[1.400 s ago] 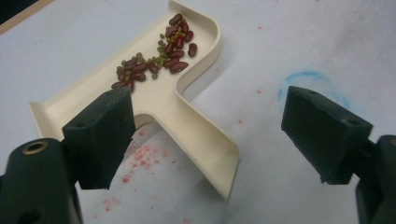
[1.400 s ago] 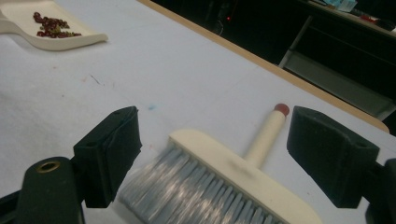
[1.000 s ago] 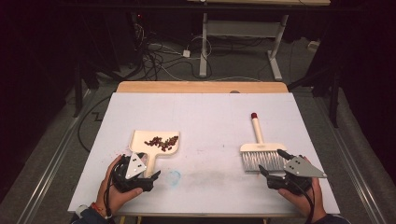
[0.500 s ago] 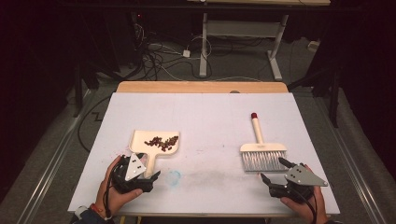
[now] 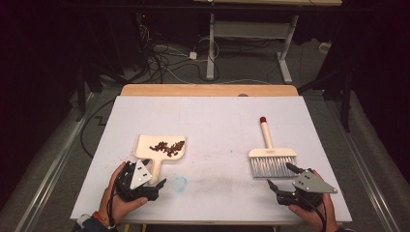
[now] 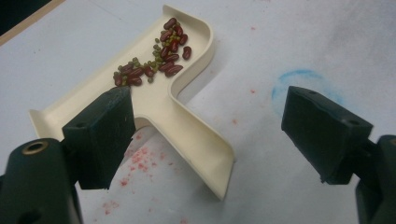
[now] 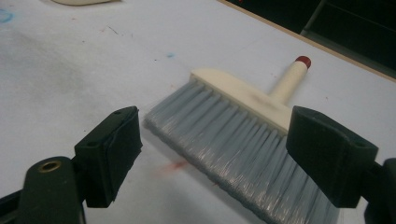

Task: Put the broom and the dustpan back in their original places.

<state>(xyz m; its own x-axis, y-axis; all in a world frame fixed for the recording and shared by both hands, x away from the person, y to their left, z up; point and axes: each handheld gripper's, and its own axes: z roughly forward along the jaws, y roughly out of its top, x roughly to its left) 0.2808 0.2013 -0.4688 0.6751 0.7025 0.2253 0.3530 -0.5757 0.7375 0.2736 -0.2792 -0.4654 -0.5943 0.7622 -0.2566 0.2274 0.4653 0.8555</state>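
Jaws of the left hand-held gripper (image 5: 155,186) stand wide apart at the handle of the cream dustpan (image 5: 162,150), gripping nothing. Beans (image 6: 159,56), red and green, lie in its pan. Right hand-held gripper (image 5: 283,176) is likewise spread, empty, just beside the grey bristles of the brush (image 5: 270,157). No legible writing. White worktop (image 5: 217,121) carries red specks and a blue ring mark (image 5: 180,183); cables (image 5: 164,58) on the dark floor beyond.
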